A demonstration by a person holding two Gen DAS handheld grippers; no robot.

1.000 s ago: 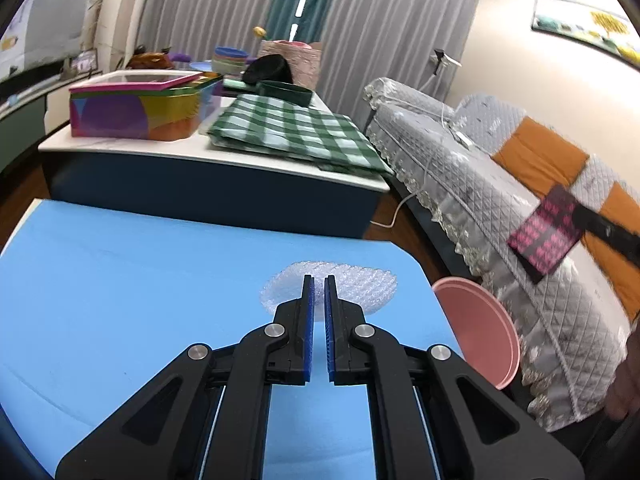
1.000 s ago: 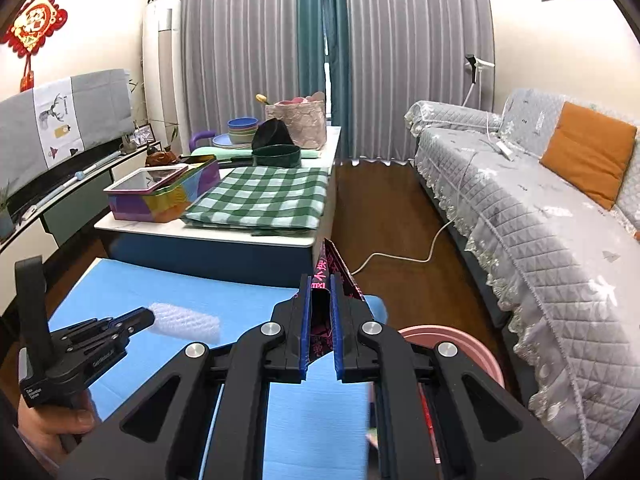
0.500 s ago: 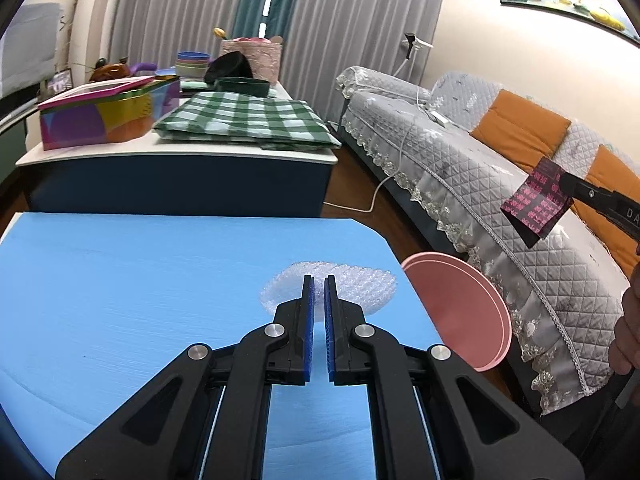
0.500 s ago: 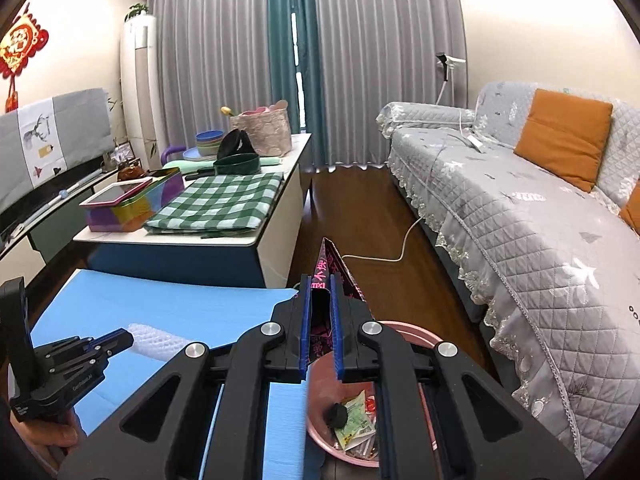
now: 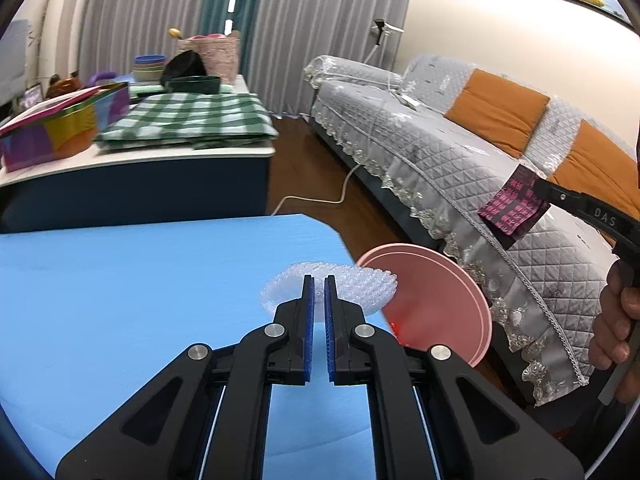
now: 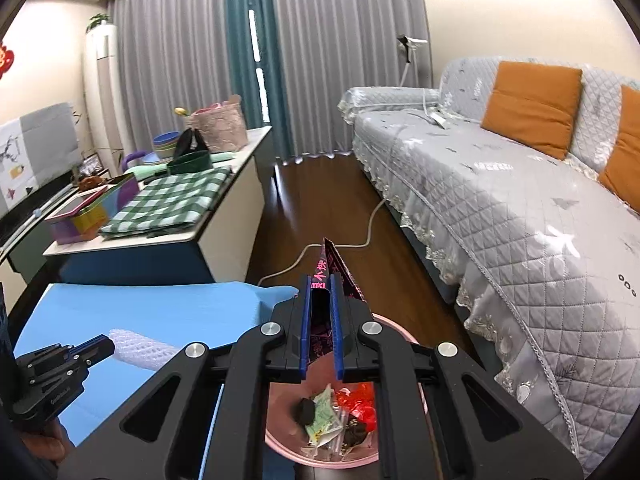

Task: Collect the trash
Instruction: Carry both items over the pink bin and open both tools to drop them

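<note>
Since the earlier frames both claws have travelled sideways toward the sofa side: the round pink plastic bin (image 6: 320, 456), formerly just a rim at the right claw's edge, now lies open directly beneath it.

The right claw (image 6: 320, 284) is clamped on a dark crumpled wrapper with pink print (image 6: 332, 268), held above the bin mouth. The left claw (image 5: 319, 280) is closed to a narrow slit on a clear sheet of bubble wrap (image 5: 360, 284), which sits at the corner of the blue foam-covered surface (image 5: 140, 280), overlapping the bin's rim in that view.

Only the right wrist view shows the bin's contents: a black lump, a pale green packet and red scraps. Only the left wrist view shows the wrapper broadside, hanging clear of the grey quilted sofa (image 5: 460, 168), and a hand (image 5: 616, 328) on the right claw's grip.

The bin stands on the floor just beside the surface's cut corner, between it and the sofa's lace skirt. A white cable (image 6: 360, 240) trails across the open wooden floor beyond.
</note>
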